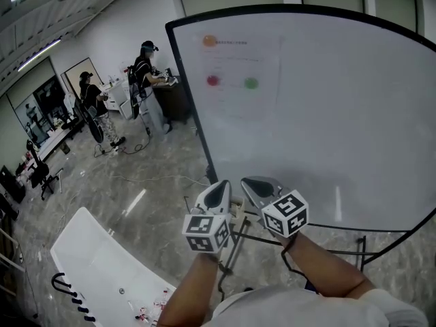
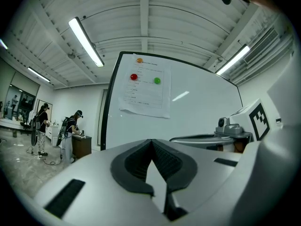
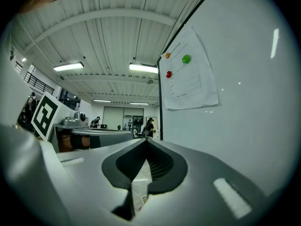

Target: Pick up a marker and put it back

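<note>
No marker shows in any view. My left gripper (image 1: 219, 191) and right gripper (image 1: 257, 187) are held side by side, low in front of a large whiteboard (image 1: 327, 114). In the left gripper view the left gripper (image 2: 151, 141) has its jaws closed tip to tip with nothing between them. The right gripper (image 3: 145, 140) is likewise shut and empty in its own view. Both point up at the whiteboard (image 2: 202, 107) (image 3: 249, 126). A paper sheet (image 1: 235, 67) (image 2: 146, 91) (image 3: 190, 76) hangs on it under red, green and orange magnets.
The board's black stand (image 1: 361, 247) reaches the marble floor below my arms. A white table (image 1: 102, 264) with small black items stands at the lower left. Two people (image 1: 146, 73) work at a dark cabinet far back left, with cables on the floor nearby.
</note>
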Action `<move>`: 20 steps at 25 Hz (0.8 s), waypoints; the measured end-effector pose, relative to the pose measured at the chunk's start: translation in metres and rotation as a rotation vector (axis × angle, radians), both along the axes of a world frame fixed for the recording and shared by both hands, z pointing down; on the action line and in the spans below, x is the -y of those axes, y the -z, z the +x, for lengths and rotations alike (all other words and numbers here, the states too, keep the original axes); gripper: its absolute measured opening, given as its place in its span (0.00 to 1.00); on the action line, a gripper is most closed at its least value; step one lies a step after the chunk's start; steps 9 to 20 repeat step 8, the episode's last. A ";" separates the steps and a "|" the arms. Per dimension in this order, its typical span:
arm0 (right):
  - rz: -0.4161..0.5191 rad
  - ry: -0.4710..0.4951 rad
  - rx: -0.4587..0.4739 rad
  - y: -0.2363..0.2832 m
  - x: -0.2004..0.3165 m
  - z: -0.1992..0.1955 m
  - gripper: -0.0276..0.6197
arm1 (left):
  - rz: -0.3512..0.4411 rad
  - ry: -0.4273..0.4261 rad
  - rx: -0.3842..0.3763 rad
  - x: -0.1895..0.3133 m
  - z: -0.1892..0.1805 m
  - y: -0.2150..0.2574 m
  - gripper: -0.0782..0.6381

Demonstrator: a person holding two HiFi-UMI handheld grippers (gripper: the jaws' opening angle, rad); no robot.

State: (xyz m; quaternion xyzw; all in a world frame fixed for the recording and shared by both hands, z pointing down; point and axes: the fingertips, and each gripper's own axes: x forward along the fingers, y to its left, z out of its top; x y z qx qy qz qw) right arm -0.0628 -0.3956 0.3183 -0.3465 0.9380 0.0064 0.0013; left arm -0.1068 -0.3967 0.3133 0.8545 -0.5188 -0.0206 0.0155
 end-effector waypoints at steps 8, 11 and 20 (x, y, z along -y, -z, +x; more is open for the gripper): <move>-0.009 0.003 0.009 0.001 0.007 -0.003 0.05 | 0.001 -0.005 0.003 0.008 -0.002 -0.001 0.12; -0.009 0.003 0.009 0.001 0.007 -0.003 0.05 | 0.001 -0.005 0.003 0.008 -0.002 -0.001 0.12; -0.009 0.003 0.009 0.001 0.007 -0.003 0.05 | 0.001 -0.005 0.003 0.008 -0.002 -0.001 0.12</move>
